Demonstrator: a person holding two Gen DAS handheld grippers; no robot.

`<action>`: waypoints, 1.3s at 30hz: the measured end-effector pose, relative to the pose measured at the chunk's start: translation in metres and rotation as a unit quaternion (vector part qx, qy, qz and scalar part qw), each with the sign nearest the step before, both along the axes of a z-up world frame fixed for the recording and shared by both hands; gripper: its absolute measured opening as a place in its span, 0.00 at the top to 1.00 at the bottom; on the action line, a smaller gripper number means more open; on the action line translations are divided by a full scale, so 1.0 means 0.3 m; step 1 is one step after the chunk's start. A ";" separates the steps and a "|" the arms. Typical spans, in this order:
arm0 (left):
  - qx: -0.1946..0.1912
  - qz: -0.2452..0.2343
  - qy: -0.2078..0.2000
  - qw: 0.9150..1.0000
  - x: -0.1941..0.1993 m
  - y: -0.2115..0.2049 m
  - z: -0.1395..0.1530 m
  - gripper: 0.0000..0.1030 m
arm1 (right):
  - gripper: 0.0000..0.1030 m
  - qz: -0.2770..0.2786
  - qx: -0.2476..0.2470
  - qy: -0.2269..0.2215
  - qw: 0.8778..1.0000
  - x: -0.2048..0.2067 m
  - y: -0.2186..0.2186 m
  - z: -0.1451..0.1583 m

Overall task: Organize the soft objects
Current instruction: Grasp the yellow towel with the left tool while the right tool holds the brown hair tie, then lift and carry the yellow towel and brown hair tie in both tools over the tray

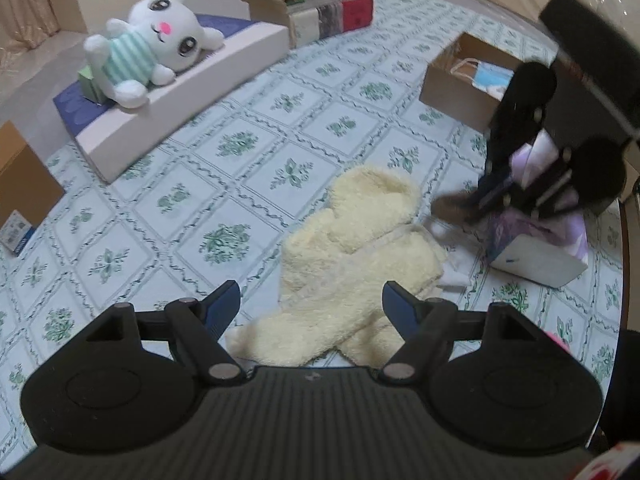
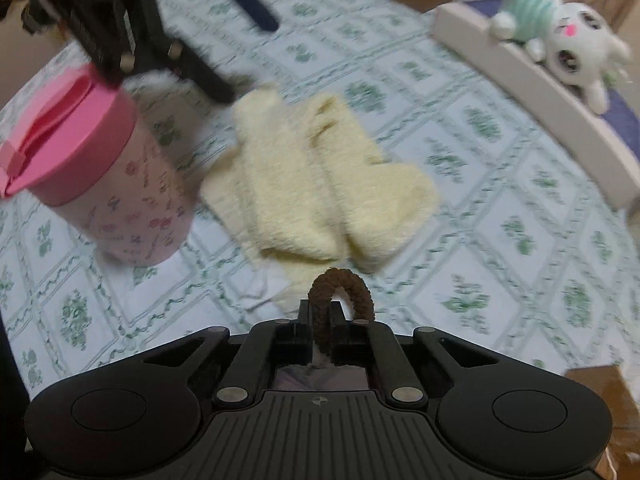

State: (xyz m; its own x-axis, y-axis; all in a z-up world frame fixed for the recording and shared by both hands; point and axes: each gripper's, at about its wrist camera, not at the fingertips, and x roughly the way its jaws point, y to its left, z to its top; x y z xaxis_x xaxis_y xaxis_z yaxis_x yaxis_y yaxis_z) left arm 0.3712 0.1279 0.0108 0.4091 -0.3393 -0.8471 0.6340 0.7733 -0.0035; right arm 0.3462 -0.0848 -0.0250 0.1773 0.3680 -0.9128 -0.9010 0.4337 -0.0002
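Note:
A fluffy cream cloth [image 1: 356, 256] lies crumpled on the patterned bedsheet, just ahead of my left gripper [image 1: 312, 300], which is open and empty above its near end. The cloth also shows in the right wrist view [image 2: 320, 184]. My right gripper [image 2: 322, 320] is shut on a brown fuzzy hair tie [image 2: 340, 284] whose loop sticks up between the fingers; in the left wrist view it [image 1: 464, 210] sits low at the right, over a purple and white tissue box [image 1: 540, 248]. A white plush bunny [image 1: 148, 40] lies on a long white box [image 1: 188, 92].
A pink lidded cup [image 2: 104, 184] stands left of the cloth. A cardboard box [image 1: 460, 84] holding a blue face mask sits at the right back. Stacked books [image 1: 312, 4] lie behind the bunny. Another cardboard box [image 1: 20, 184] is at the left edge.

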 end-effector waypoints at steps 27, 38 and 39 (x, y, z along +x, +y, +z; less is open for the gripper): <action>0.050 -0.105 0.124 0.985 0.158 -0.188 -0.225 0.75 | 0.93 -0.140 0.073 -0.049 0.986 0.101 -0.116 0.041; 0.053 0.005 0.023 0.998 0.113 -0.114 0.029 0.83 | 0.93 -0.193 0.121 -0.075 0.971 0.031 -0.204 0.197; 0.049 0.018 0.013 0.999 0.099 -0.110 0.066 0.83 | 0.93 -0.200 0.127 -0.078 0.968 0.016 -0.215 0.218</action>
